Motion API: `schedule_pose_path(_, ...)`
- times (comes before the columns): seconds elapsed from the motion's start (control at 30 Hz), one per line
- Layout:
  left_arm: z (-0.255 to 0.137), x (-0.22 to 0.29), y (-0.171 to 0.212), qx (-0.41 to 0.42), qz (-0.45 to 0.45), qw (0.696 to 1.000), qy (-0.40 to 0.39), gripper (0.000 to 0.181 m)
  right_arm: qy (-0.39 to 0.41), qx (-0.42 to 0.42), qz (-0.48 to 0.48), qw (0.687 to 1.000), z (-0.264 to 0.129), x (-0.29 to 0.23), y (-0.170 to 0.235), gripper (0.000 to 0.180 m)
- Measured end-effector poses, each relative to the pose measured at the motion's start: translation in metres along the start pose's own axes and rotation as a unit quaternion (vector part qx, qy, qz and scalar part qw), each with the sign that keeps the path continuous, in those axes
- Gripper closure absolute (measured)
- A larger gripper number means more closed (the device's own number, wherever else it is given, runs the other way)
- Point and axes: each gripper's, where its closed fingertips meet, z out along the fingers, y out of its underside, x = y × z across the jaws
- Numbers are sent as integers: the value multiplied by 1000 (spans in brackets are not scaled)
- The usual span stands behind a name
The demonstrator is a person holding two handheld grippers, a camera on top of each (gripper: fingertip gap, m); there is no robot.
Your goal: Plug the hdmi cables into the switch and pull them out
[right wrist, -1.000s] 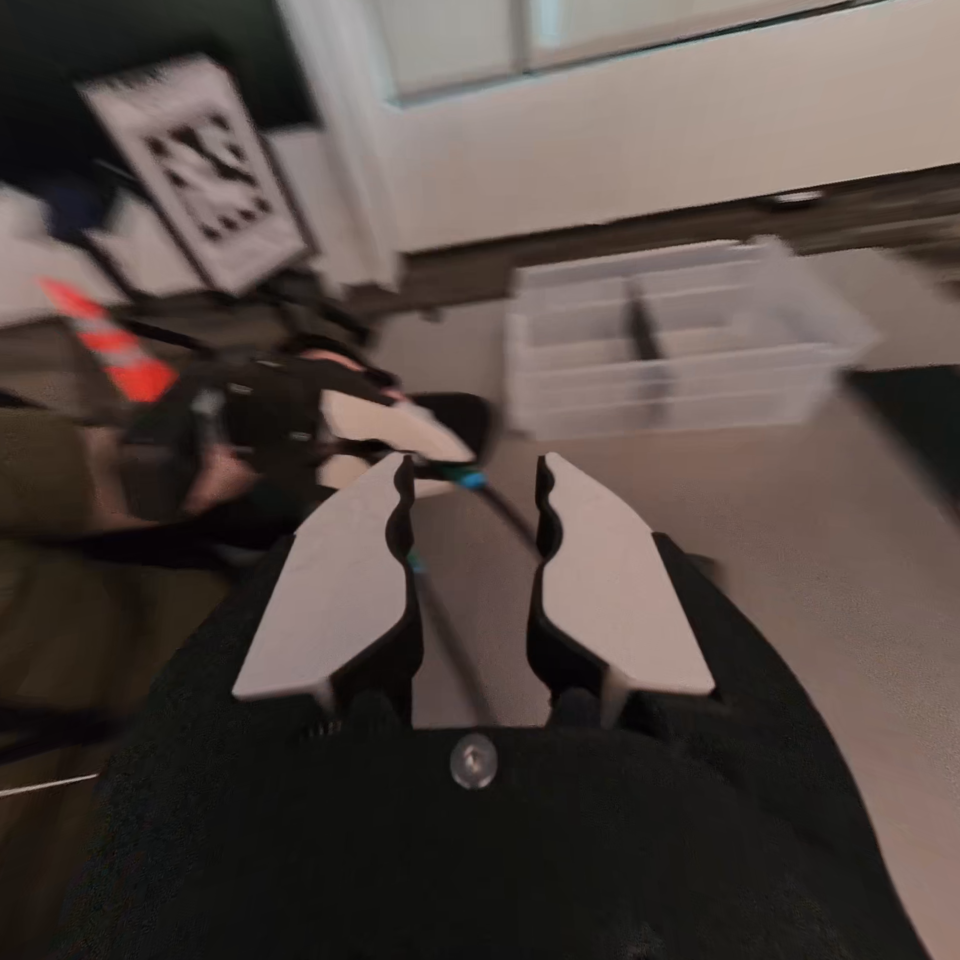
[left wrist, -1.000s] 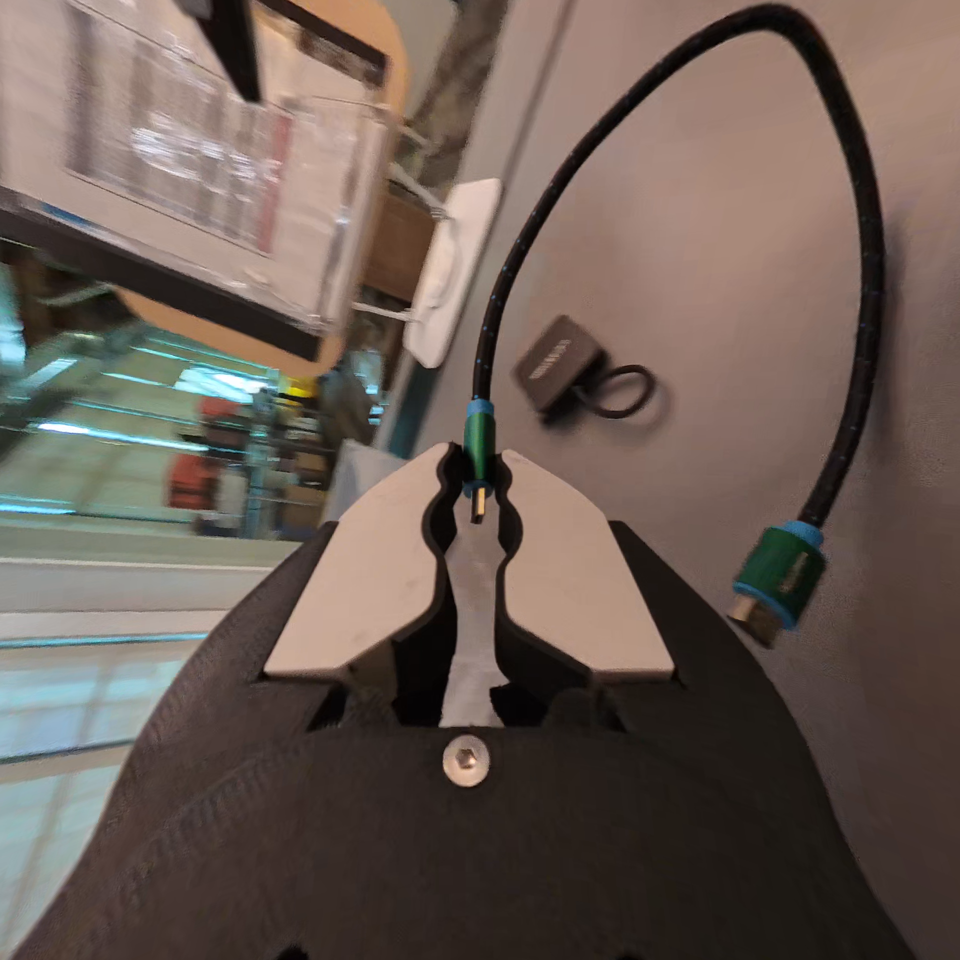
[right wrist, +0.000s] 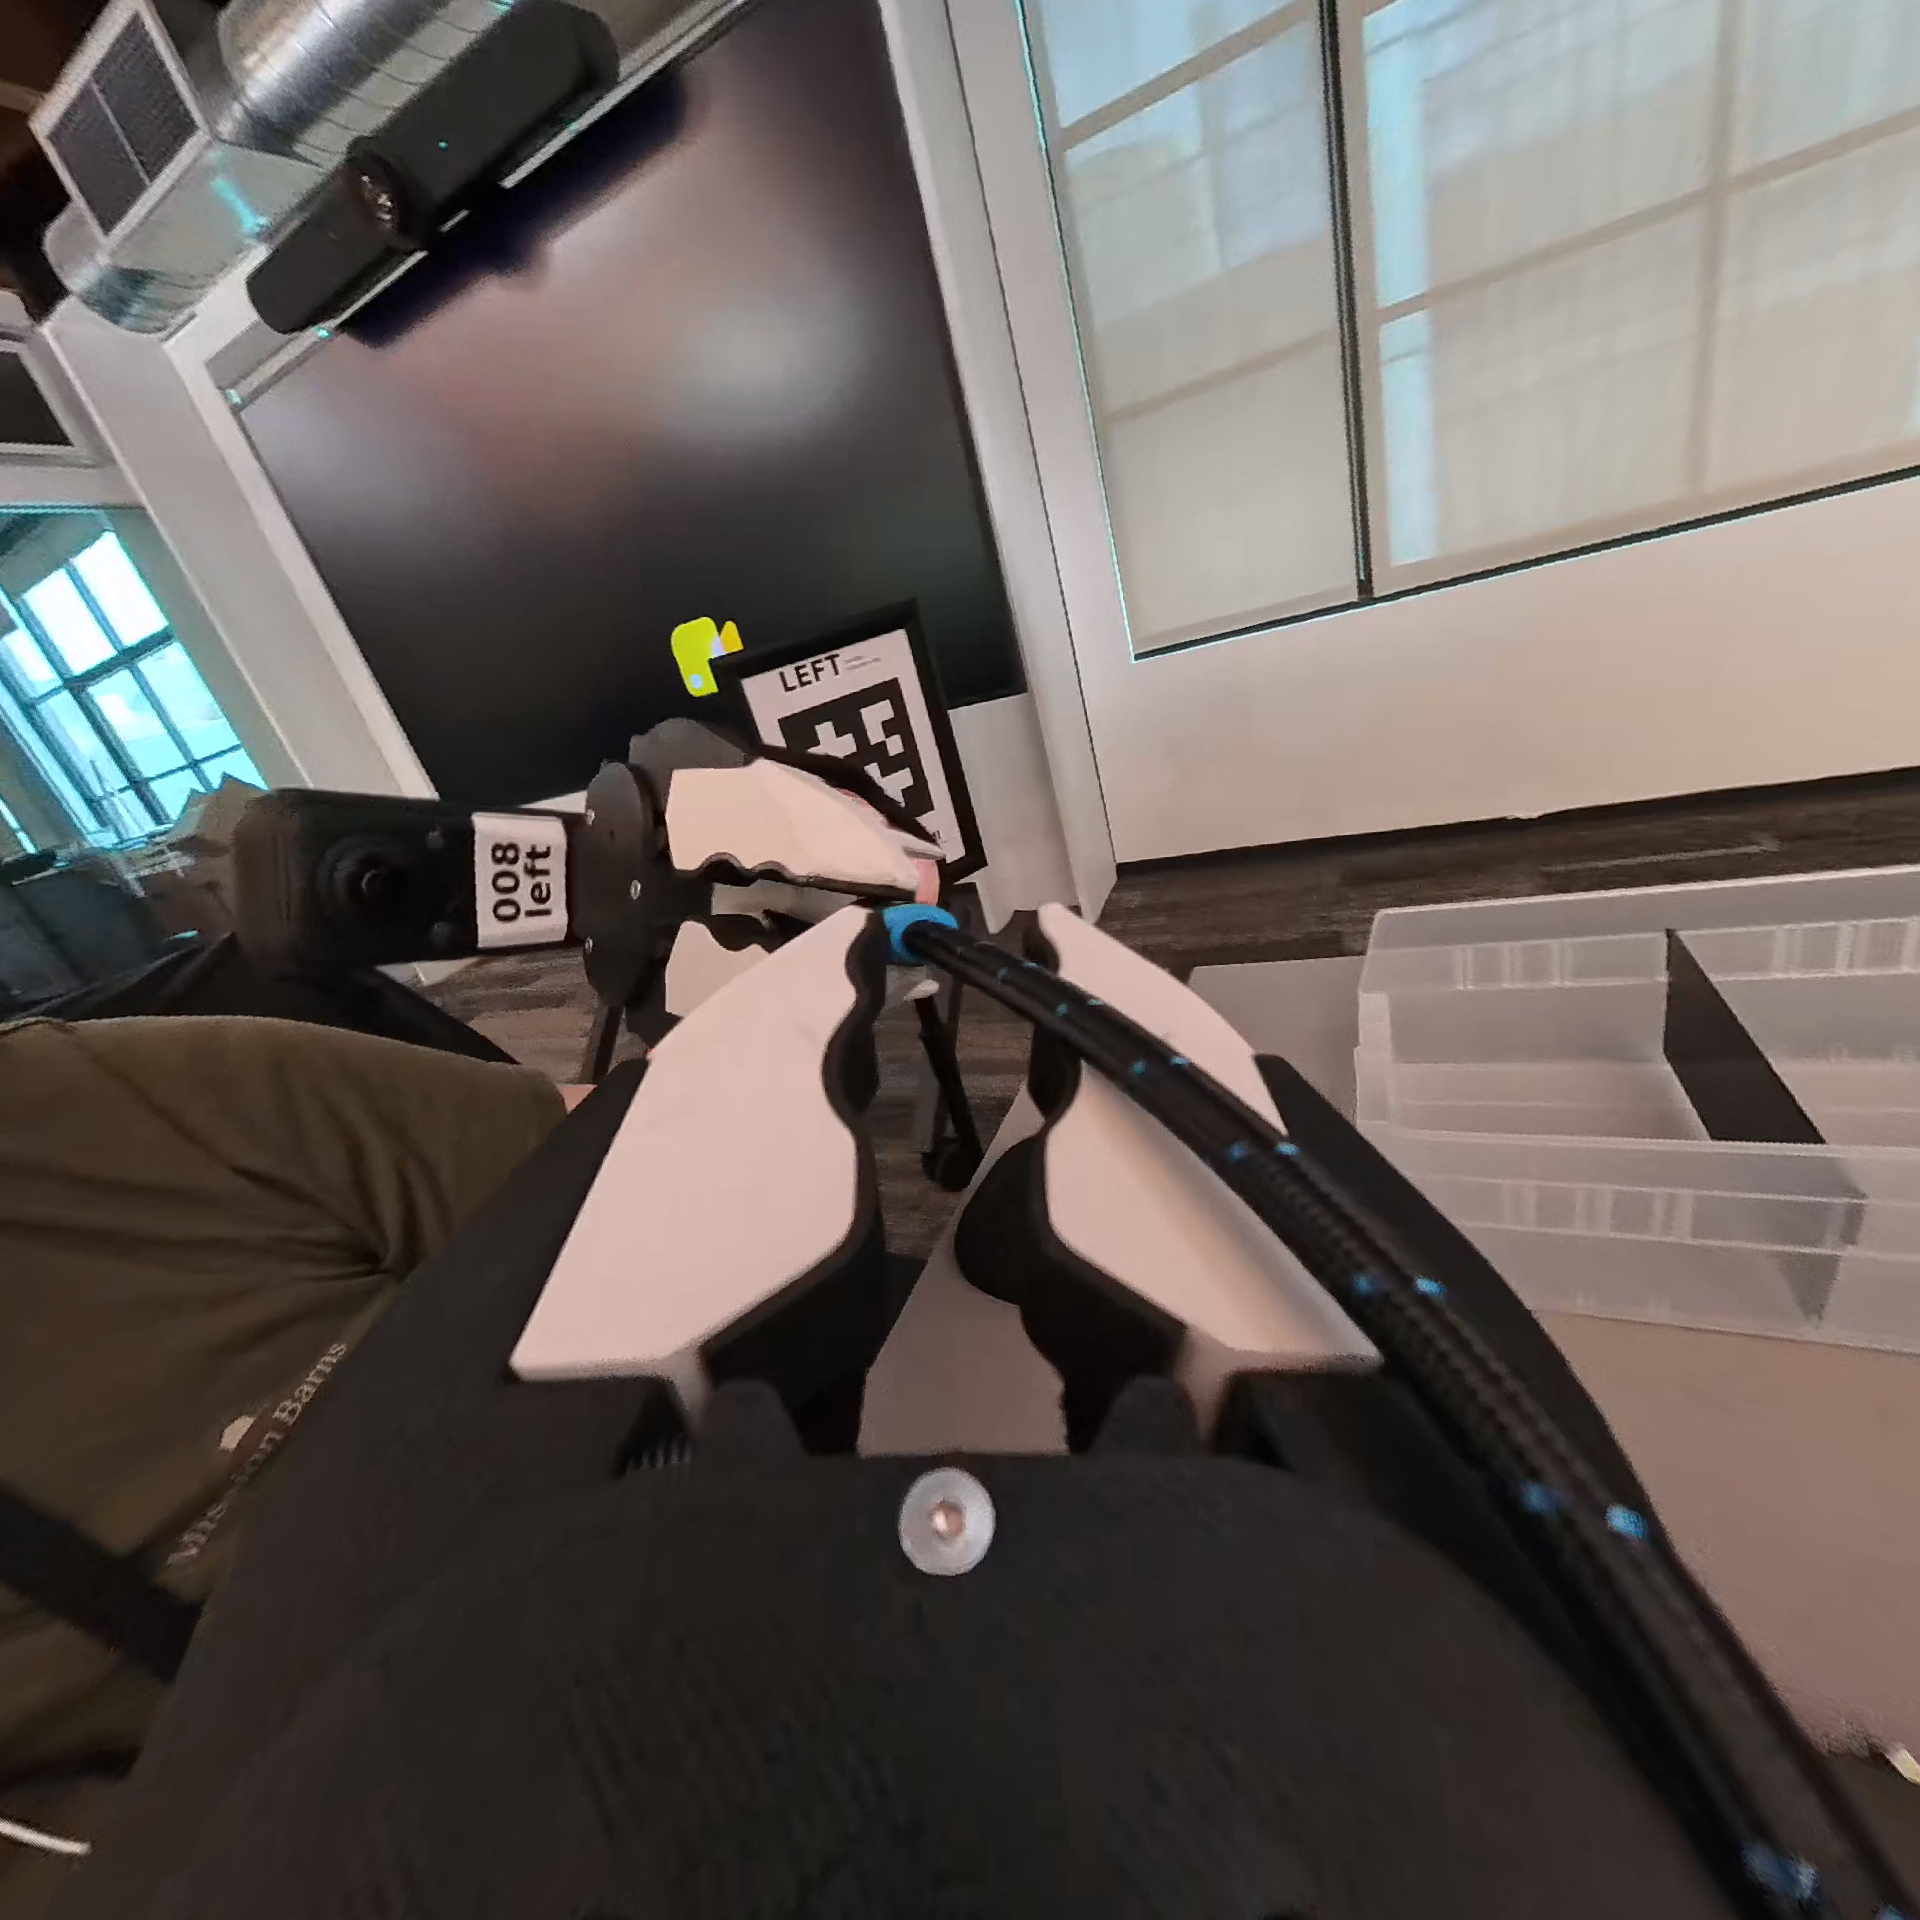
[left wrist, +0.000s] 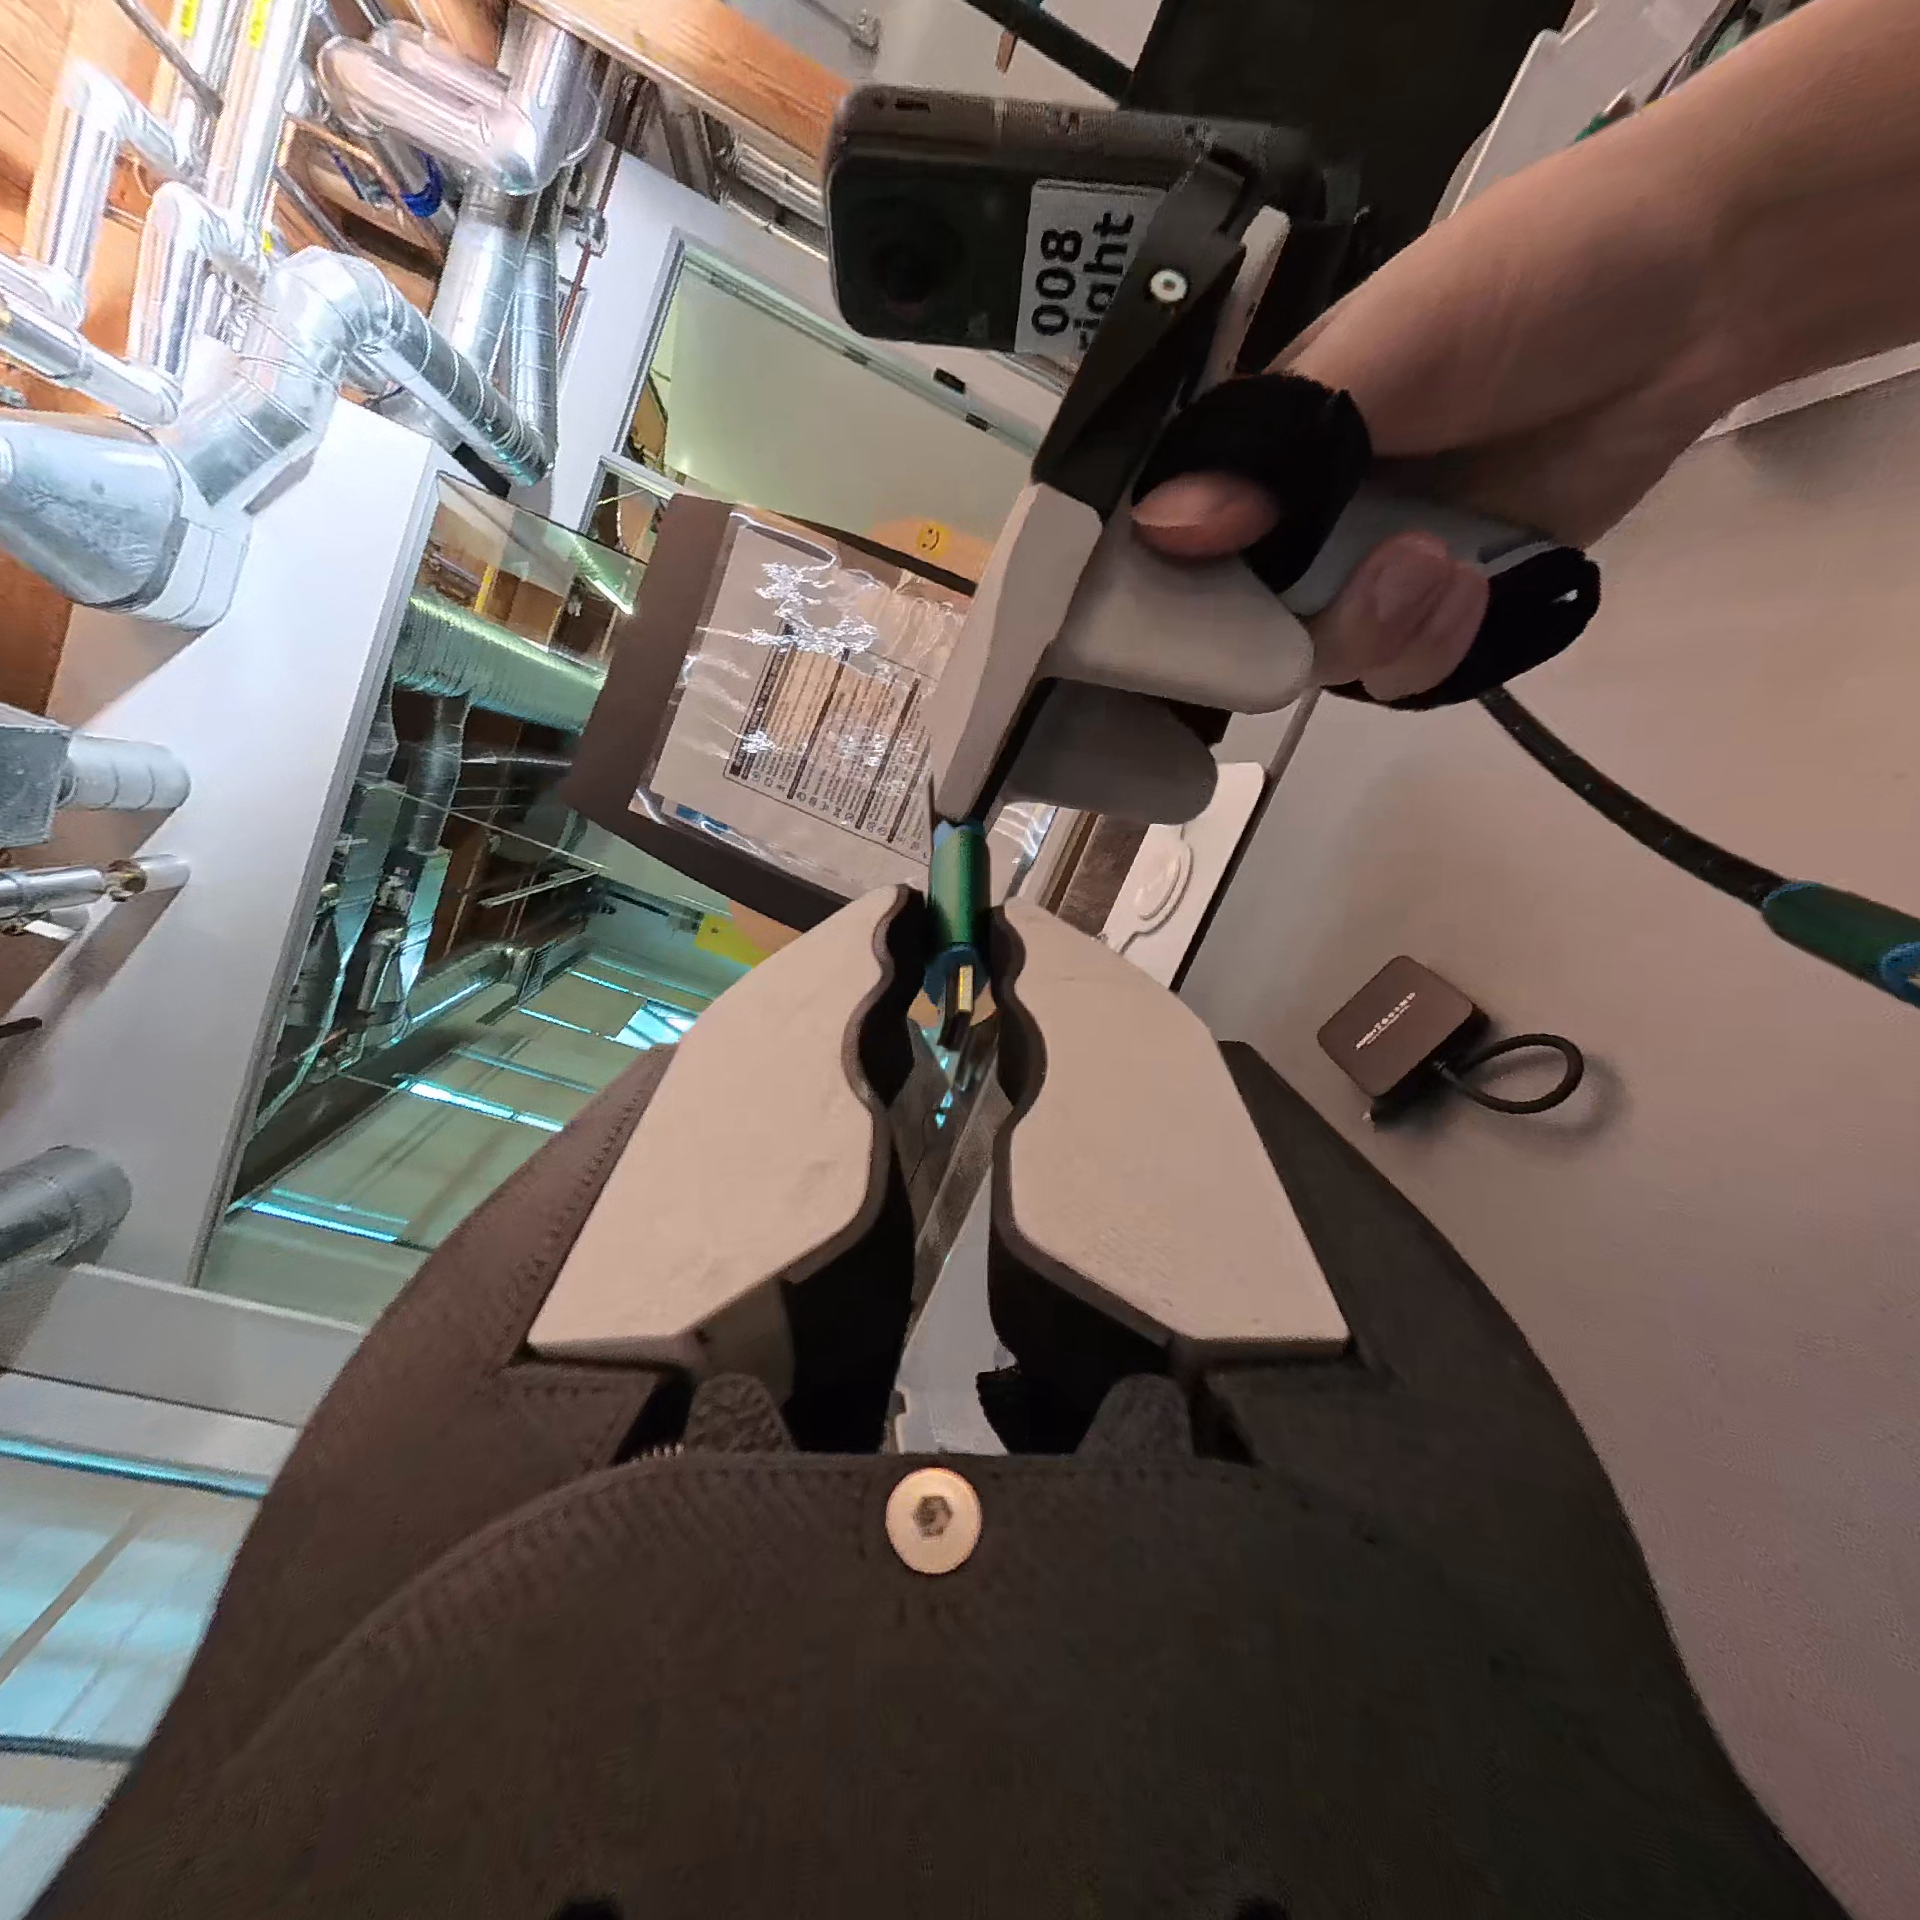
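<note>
Here the left gripper [left wrist: 951,961] was closed on the green HDMI plug [left wrist: 956,894], its gold contact tip pointing back toward the camera between the fingers. This grip appeared to steady the plug so that it could be re-gripped or turned. The right gripper [left wrist: 961,805] met the plug's rear end from above, its fingers close together; in its own view the braided cable [right wrist: 1195,1101] ran out between them, yet whether they actually pinched the plug could not be told. A person's hand [left wrist: 1455,416] worked the right gripper's trigger. The cable's second green plug [left wrist: 1849,930] hung free at the right, above the table [left wrist: 1662,1455]. The dark switch [left wrist: 1397,1023] lay flat on the table well apart from both grippers, its short lead looped beside it. Nothing was plugged into it, so insertion probably remained ahead.
</note>
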Motion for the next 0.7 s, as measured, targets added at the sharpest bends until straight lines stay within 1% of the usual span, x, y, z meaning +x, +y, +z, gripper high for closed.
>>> schedule_pose_path(0.07, -2, 0, -1, 6, -7, 1000, 8, 170, -12, 4, -7, 1000, 1, -3, 0, 157)
schedule_pose_path(0.13, -6, -1, -3, 18, -15, 1000, 15, 170, -42, -3, -14, 999, 2, -13, 3, 168)
schedule_pose_path(0.27, -12, -1, -7, 36, -14, 999, 23, 170, -50, 3, -58, 997, 4, -20, 3, 170)
schedule_pose_path(0.4, -17, 0, -12, 49, -11, 998, 35, 170, -70, 6, -60, 996, 5, -26, 4, 170)
schedule_pose_path(0.53, -20, 2, -13, 52, -10, 997, 47, 170, -87, -2, -40, 995, 6, -30, 6, 169)
schedule_pose_path(0.57, -21, 1, -12, 51, -11, 998, 48, 170, -91, -1, -38, 995, 6, -31, 6, 167)
schedule_pose_path(0.63, -21, 1, -10, 48, -9, 998, 46, 170, -102, -2, -34, 994, 7, -34, 6, 156)
schedule_pose_path(0.67, -22, 1, -10, 51, -12, 997, 48, 170, -97, -3, -32, 995, 8, -33, 7, 160)
schedule_pose_path(0.7, -23, 2, -11, 56, -19, 997, 54, 170, -89, -5, -34, 995, 8, -31, 8, 168)
